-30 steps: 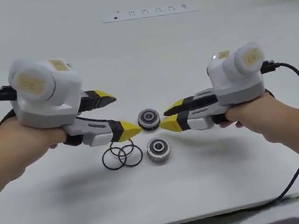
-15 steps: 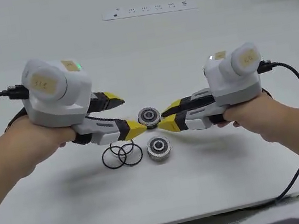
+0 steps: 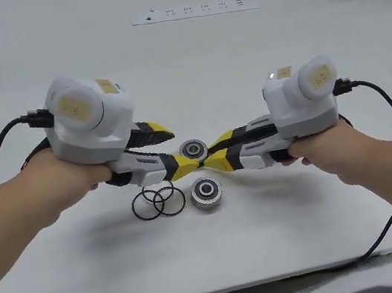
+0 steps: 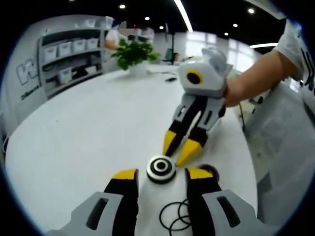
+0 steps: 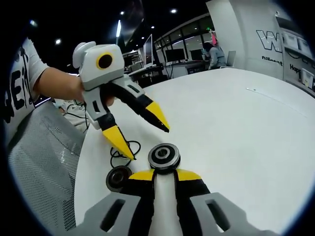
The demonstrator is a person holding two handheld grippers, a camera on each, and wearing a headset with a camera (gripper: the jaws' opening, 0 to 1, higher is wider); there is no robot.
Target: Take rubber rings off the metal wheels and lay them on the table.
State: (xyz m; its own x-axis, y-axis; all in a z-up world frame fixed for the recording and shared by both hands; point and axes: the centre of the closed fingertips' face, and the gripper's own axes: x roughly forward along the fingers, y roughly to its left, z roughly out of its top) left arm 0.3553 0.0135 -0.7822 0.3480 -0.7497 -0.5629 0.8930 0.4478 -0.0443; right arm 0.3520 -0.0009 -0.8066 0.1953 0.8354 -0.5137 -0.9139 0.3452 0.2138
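Two wheels: a round metal wheel with a dark rim (image 3: 193,149) lies on the white table (image 3: 286,236) between the two grippers. A second metal wheel (image 3: 205,190) of the same kind lies just nearer the person, apart from both grippers.
Left gripper: the grey-and-white left gripper (image 3: 181,149), with black jaws tipped in yellow, reaches in from the left with its jaws spread wide.
Wheel against left gripper: in the left gripper view the farther wheel sits just ahead of the two yellow tips, centred on the gap, with neither jaw gripping it.
Right gripper: the matching right gripper (image 3: 209,155) reaches in from the right, its jaws only narrowly parted and nothing between them.
Wheel against right gripper: in the right gripper view the same wheel lies directly past the tips. I cannot tell whether they touch it.
Tips: in the head view the lower jaws of both grippers meet almost point to point just in front of that wheel.
Rubber rings: three thin black rubber rings (image 3: 158,201) lie flat and overlapping on the table, just left of the nearer wheel and below the left gripper's jaws.
Hands: one hand (image 3: 59,184) wraps the left gripper's body and another hand (image 3: 325,151) wraps the right one.
Cables: a black cable (image 3: 385,107) trails from the back of each gripper.
Far side: a white power strip (image 3: 194,11) lies well beyond the work.
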